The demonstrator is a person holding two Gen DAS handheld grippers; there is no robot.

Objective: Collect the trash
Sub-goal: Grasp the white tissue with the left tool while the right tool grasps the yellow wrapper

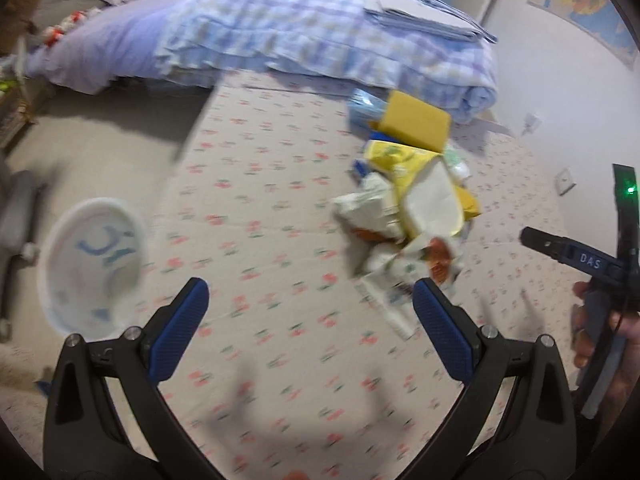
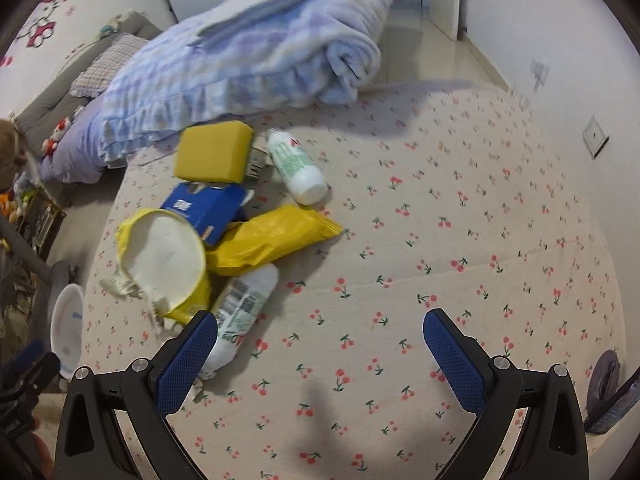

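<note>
Both grippers hang above the cherry-print bed sheet (image 2: 460, 240) with nothing in them: the left gripper (image 1: 310, 332) has its blue pads spread wide over bare sheet, and the right gripper (image 2: 320, 356) is just as wide, its left pad beside the base of a white bottle (image 2: 240, 312). The trash lies in one loose heap on the sheet — a yellow sponge block (image 2: 212, 152), a blue carton (image 2: 204, 208), a yellow wrapper (image 2: 272, 240), a yellow-rimmed round lid or tub (image 2: 164, 264), crumpled paper (image 1: 368, 208) and a second white bottle (image 2: 298, 168) near the folded blue blanket (image 2: 260, 60). A white basin (image 1: 92, 264) sits off the bed's left edge, probably the place to collect into. Judging by the empty grippers, the step in hand is the approach for a pick. The near bottle looks the easiest first target; the right gripper would need to shift left and drop so its pads straddle the bottle's body — round and likely slippery, so squarely across the middle.
</note>
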